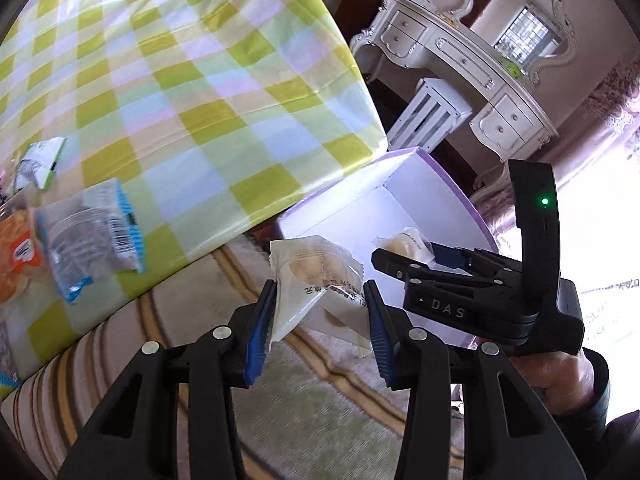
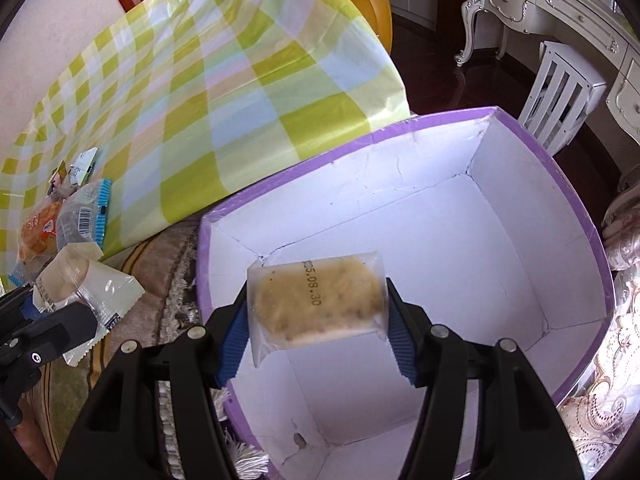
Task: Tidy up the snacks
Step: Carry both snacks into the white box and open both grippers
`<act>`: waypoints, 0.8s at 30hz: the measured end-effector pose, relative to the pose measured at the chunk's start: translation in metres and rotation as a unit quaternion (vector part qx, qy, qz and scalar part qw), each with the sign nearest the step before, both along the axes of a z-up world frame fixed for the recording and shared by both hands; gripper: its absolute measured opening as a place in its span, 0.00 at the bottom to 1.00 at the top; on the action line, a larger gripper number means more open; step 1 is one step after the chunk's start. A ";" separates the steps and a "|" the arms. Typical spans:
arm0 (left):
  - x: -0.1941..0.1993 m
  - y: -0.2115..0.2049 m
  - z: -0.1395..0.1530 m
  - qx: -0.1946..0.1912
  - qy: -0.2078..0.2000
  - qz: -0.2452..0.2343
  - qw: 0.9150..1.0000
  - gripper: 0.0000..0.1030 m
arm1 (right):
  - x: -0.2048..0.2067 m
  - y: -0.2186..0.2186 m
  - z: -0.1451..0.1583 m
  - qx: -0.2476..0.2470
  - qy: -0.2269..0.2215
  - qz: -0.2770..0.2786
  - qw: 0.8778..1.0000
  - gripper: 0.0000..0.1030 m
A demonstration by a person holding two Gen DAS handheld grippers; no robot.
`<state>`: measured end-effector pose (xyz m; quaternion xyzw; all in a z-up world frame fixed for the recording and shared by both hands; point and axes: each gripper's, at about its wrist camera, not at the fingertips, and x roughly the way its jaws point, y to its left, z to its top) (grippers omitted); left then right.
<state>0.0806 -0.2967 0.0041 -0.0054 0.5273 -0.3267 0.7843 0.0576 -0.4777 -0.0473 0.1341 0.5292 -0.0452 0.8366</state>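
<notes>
Checkered tablecloth (image 2: 208, 92) bears snack packets (image 2: 80, 216); purple-rimmed box (image 2: 568, 200) on rug (image 1: 304, 412)

A home: ornate white dressing table (image 1: 460, 56), patterned rug (image 1: 280, 380), checked tablecloth (image 1: 180, 80).

Bright daylight from the right, overexposed at that edge; strong fisheye curvature, dark corners, slight motion blur.
</notes>
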 end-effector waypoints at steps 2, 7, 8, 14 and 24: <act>0.002 -0.018 -0.005 0.007 0.005 -0.018 1.000 0.41 | -0.002 -0.009 -0.005 0.000 0.005 -0.014 1.000 0.62; 0.003 -0.046 -0.015 0.011 0.018 -0.049 0.999 0.41 | -0.006 -0.022 -0.012 -0.002 0.012 -0.032 0.999 0.64; 0.004 -0.049 -0.017 0.013 0.021 -0.053 0.998 0.42 | -0.006 -0.024 -0.013 -0.002 0.013 -0.036 0.999 0.65; 0.010 -0.049 -0.022 -0.001 0.040 -0.044 0.998 0.54 | -0.009 -0.031 -0.013 0.004 0.010 -0.053 0.999 0.75; 0.011 -0.033 -0.015 -0.017 0.039 -0.005 0.999 0.72 | -0.006 -0.027 -0.001 0.012 -0.004 -0.054 0.998 0.76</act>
